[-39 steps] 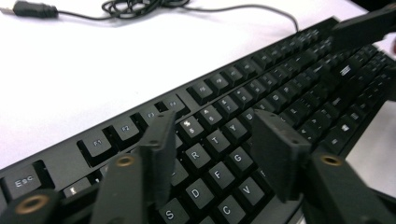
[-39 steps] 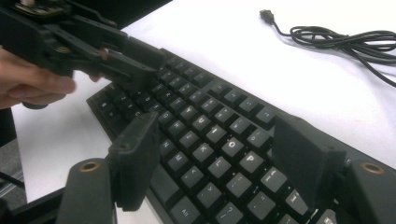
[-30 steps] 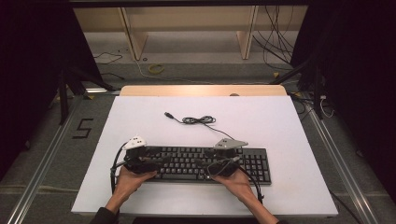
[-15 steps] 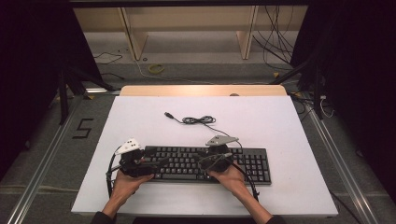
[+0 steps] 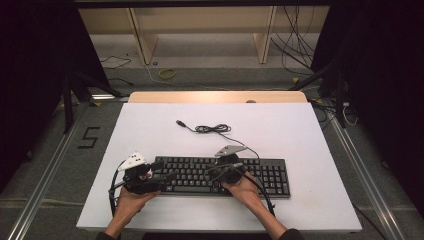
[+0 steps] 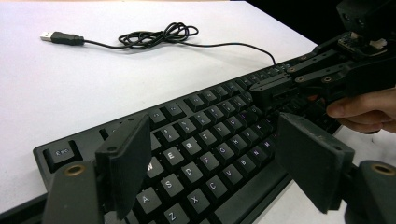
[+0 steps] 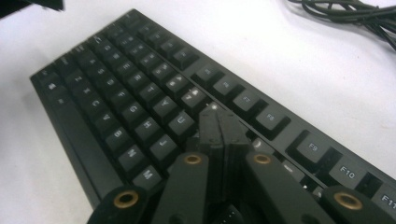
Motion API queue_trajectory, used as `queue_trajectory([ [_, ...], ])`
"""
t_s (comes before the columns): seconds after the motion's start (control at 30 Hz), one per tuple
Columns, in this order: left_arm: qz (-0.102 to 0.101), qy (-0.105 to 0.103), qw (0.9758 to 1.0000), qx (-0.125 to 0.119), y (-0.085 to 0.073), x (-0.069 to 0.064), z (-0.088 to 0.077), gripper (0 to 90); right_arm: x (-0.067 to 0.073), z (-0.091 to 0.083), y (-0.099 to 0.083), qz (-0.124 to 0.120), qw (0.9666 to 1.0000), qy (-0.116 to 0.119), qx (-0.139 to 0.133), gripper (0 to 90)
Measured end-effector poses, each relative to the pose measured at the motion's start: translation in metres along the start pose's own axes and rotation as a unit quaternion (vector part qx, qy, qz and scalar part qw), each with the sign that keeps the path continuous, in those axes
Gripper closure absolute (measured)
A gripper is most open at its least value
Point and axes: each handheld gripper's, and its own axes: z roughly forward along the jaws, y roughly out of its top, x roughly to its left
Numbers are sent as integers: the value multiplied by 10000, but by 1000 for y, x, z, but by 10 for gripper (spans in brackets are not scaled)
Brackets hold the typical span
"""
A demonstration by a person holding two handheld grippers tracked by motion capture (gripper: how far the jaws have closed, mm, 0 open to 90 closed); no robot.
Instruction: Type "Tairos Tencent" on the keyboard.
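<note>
A black keyboard lies near the front of the white counter, its cable coiled behind it. The left gripper hovers over the letter keys with jaws wide and nothing between them. The right gripper has just been closing; its jaws meet, empty, tips over the middle keys.

Matt black plastic keyboard on a smooth white table.

Black keyboard with pale lettering, black cable. White table, wood-coloured at its far edge. Black grippers.
</note>
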Motion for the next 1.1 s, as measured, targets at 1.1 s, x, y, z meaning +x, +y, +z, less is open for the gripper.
queue_trajectory([
  [1.1,11,142,9999,69,-6,2,-4,273,-1,2,-4,71,9997,-169,145,897],
])
